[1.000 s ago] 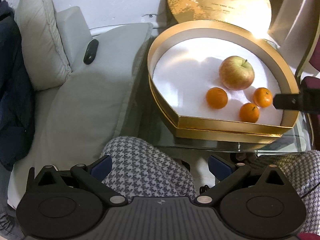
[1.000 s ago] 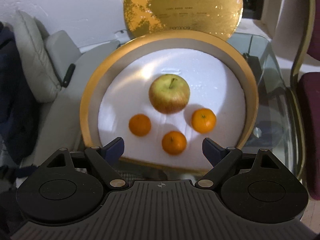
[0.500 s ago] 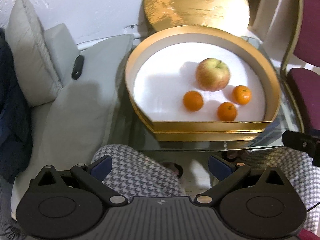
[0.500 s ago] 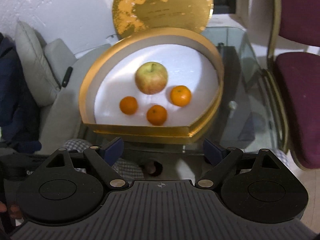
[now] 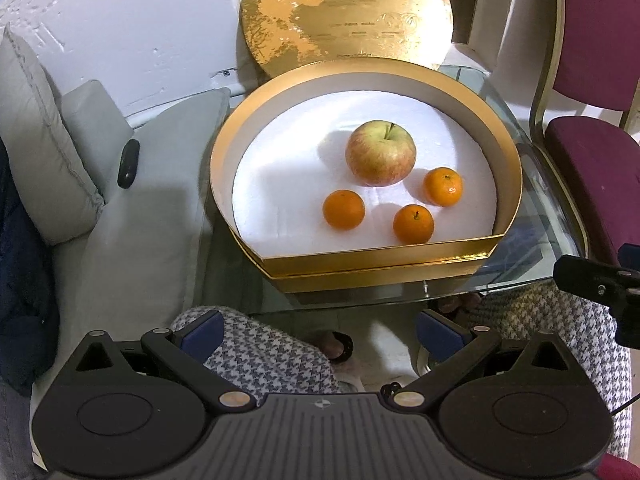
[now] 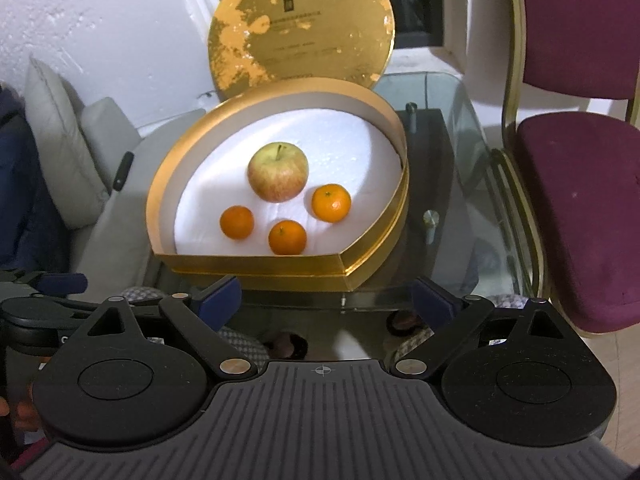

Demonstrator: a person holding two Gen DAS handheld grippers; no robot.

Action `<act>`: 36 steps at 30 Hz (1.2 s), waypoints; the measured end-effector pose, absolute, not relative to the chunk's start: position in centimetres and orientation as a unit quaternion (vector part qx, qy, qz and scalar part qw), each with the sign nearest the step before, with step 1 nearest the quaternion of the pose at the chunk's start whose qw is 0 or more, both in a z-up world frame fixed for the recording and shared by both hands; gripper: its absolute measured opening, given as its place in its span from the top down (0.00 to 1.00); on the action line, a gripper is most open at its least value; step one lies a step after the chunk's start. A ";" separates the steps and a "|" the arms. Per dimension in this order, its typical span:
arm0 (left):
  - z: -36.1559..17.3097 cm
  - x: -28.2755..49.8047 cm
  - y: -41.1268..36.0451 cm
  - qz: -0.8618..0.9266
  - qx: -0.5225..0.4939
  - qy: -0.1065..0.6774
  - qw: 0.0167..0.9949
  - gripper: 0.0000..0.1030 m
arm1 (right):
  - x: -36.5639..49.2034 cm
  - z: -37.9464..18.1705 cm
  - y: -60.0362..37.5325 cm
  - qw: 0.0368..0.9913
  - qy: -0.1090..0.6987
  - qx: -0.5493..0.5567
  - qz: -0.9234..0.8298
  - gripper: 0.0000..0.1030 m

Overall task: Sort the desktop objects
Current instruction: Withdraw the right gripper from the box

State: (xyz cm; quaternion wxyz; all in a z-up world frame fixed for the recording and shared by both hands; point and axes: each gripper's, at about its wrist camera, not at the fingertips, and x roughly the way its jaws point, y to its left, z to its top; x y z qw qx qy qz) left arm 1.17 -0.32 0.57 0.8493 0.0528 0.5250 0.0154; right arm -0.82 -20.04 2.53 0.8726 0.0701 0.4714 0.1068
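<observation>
With both tools spread and empty, I see the red-yellow apple (image 6: pixel 278 172) and three small oranges in the gold round box (image 6: pixel 256 268), at 12 o'clock from my right tool (image 6: pixel 326 294), the left tool (image 5: pixel 318 330) equally withdrawn.

The gold lid's (image 5: pixel 347 16) printed text is too small to read; the box (image 5: pixel 376 258) hides its lower edge.

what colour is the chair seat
Dark maroon chair seat, clearest in the right wrist view.
</observation>
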 end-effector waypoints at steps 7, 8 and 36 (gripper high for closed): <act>0.6 1.3 -0.7 0.013 0.059 0.526 0.848 0.01 | -0.7 2.5 -20.2 0.873 0.471 0.071 0.109 0.07; 0.6 1.4 -0.7 0.012 0.059 0.526 0.848 0.01 | -0.7 2.5 -20.2 0.872 0.471 0.071 0.109 0.07; 1.5 3.5 -0.2 0.009 0.050 0.505 0.861 0.01 | 0.5 3.3 -22.0 0.887 0.449 0.063 0.089 0.07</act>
